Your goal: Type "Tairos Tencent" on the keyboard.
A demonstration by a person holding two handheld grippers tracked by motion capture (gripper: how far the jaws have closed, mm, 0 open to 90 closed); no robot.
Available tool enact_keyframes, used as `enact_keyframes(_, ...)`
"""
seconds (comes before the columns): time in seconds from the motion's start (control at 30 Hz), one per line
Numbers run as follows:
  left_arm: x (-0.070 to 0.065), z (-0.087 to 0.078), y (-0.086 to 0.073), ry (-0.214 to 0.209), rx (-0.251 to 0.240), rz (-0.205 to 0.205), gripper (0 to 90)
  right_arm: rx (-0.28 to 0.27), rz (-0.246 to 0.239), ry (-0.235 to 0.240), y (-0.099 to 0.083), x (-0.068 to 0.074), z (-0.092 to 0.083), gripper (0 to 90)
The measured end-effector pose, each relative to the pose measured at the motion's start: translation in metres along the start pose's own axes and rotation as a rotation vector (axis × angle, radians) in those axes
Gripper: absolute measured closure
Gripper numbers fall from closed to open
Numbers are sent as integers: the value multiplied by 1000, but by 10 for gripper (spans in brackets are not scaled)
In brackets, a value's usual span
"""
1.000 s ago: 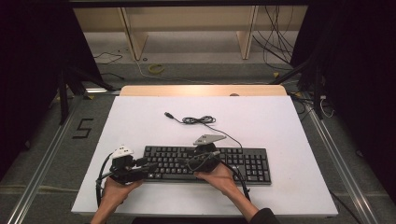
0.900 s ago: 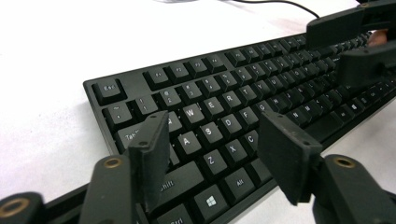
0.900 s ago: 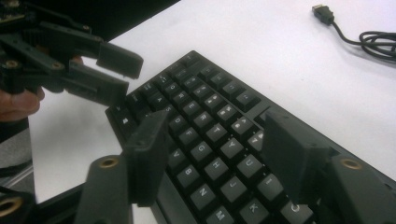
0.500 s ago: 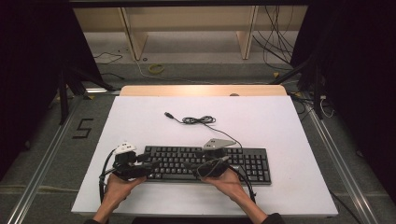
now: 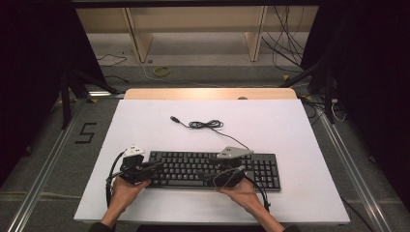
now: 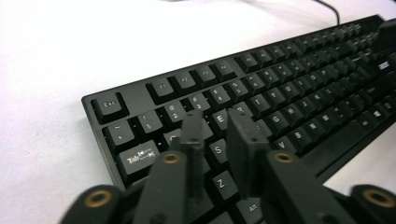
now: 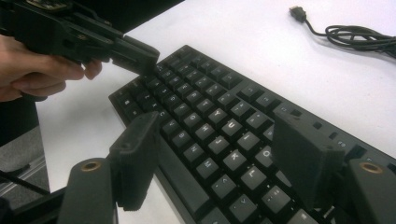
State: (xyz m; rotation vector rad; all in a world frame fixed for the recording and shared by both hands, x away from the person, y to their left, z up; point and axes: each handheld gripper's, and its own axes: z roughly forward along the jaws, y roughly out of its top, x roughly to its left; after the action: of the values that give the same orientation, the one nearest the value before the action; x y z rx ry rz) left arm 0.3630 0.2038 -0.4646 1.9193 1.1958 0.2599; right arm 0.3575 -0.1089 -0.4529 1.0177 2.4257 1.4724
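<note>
A black keyboard lies across the near half of the white table. My left gripper hangs over its left end; in the left gripper view the jaws have just been closing and stand a narrow gap apart above the letter keys, with nothing between them. My right gripper sits over the middle keys. Its jaws have just been opening and stand wide above the keyboard, gripping nothing. The left gripper and its hand show at the keyboard's far end.
The keyboard's cable lies coiled behind it, its plug loose on the table; the cable also crosses the right gripper view. A wooden strip edges the table's far side. Metal rails run along the floor beside the table.
My right gripper has shifted to the right along the keyboard. The left hand has stayed at the keyboard's left end.
</note>
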Motion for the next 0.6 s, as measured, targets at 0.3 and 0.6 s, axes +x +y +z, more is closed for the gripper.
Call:
enact_keyframes(0.3,0,6,-2,23,38,16,888,-15,7,-7,-5,-2,-12,326)
enact_keyframes(0.6,0,12,-4,30,78,21,889,-20,10,-14,-9,-4,-18,326)
